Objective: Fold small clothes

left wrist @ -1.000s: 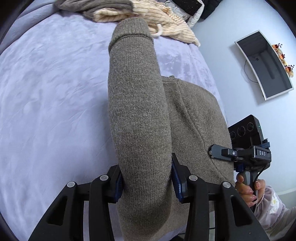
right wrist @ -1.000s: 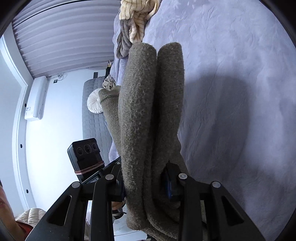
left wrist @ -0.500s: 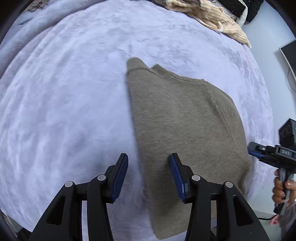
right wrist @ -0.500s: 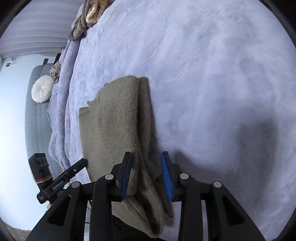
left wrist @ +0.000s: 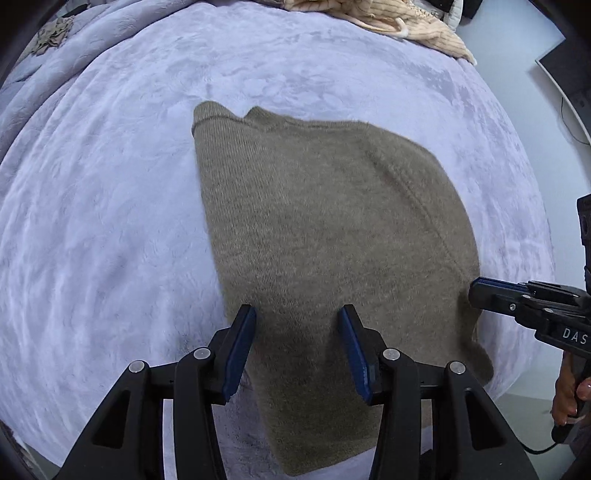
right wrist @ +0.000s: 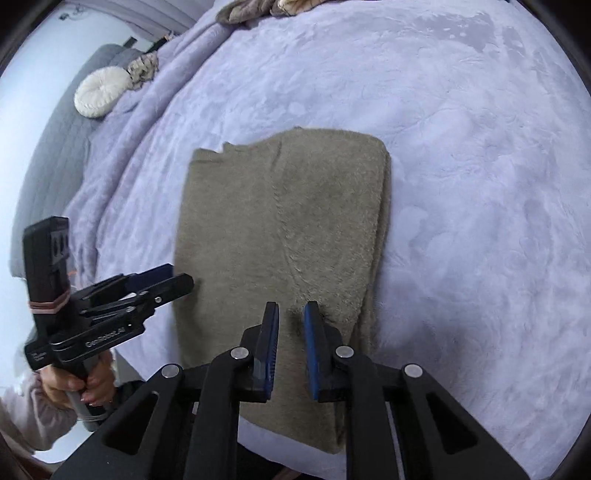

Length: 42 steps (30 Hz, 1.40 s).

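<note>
The left gripper (left wrist: 297,317) hangs with its jaws spread wide over the near edge of the folded olive sweater (left wrist: 328,240), gripping nothing. The right gripper (right wrist: 290,314) hovers above the same garment's near end, jaws parted by a narrow gap with nothing between them. The sweater lies flat on the lavender blanket (left wrist: 103,221). Beyond the sweater sits a heap of cream and grey clothes (left wrist: 399,18); a round white cushion (right wrist: 99,92) lies far off to its left. Nothing blocks either gripper.

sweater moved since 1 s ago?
Yes. The olive sweater hung clamped in both grippers above the lavender blanket; now it lies folded flat on it, with the left gripper and right gripper open above it.
</note>
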Tool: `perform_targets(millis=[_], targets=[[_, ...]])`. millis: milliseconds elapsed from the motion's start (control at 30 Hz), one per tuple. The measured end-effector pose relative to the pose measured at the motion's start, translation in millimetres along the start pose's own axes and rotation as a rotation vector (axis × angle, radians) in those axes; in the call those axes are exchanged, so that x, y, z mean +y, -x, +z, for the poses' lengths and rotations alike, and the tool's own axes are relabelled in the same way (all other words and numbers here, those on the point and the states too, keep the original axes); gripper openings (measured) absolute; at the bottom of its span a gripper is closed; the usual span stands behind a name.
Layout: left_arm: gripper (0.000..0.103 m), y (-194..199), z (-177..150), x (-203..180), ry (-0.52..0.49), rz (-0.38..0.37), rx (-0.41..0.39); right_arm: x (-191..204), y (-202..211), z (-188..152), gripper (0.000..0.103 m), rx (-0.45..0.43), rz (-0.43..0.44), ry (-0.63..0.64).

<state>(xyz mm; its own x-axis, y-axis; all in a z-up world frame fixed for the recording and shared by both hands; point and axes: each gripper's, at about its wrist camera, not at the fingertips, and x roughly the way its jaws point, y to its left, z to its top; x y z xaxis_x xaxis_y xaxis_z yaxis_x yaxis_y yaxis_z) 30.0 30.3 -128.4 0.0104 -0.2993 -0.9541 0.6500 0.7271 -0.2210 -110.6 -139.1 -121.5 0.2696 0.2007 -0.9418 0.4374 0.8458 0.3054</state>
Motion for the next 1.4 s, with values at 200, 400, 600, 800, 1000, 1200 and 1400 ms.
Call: perform_targets(millis=[200,400,600,800,1000,1200,1400], targets=[[0.063,-11.5,-12.4,0.4,-0.025,0.008,-0.011,-43.3,-36.6,-28.5,0.0,0.045,0.014,-0.08],[0.064,-7.4,-12.9,2.7,0.007,0.011,0.012,-41.7,-28.5,-36.9,0.0,0.038,-0.009,-0.113],[0.064,1.7,-23.3,2.3,-0.006,0.029,0.048,-33.6,-13.5,-62.3,0.0,0.073,-0.027,-0.106],[0.064,6.6,-41.4,-1.1,-0.029,0.063,0.125,-32.0,-11.3,-72.8,0.003,0.113,-0.052,-0.114],[0.063,25.9,-45.8,-0.2,-0.021,0.079,0.132,-15.2,16.0,-61.3,0.004,0.068,-0.124,-0.104],[0.063,37.0,-40.4,4.5,-0.011,0.112,0.144,7.8,-4.8,-46.3,0.017,0.124,-0.1,-0.034],[0.063,51.4,-33.6,10.9,0.001,0.121,0.134,-13.4,-26.5,-48.6,0.013,0.192,-0.108,-0.128]])
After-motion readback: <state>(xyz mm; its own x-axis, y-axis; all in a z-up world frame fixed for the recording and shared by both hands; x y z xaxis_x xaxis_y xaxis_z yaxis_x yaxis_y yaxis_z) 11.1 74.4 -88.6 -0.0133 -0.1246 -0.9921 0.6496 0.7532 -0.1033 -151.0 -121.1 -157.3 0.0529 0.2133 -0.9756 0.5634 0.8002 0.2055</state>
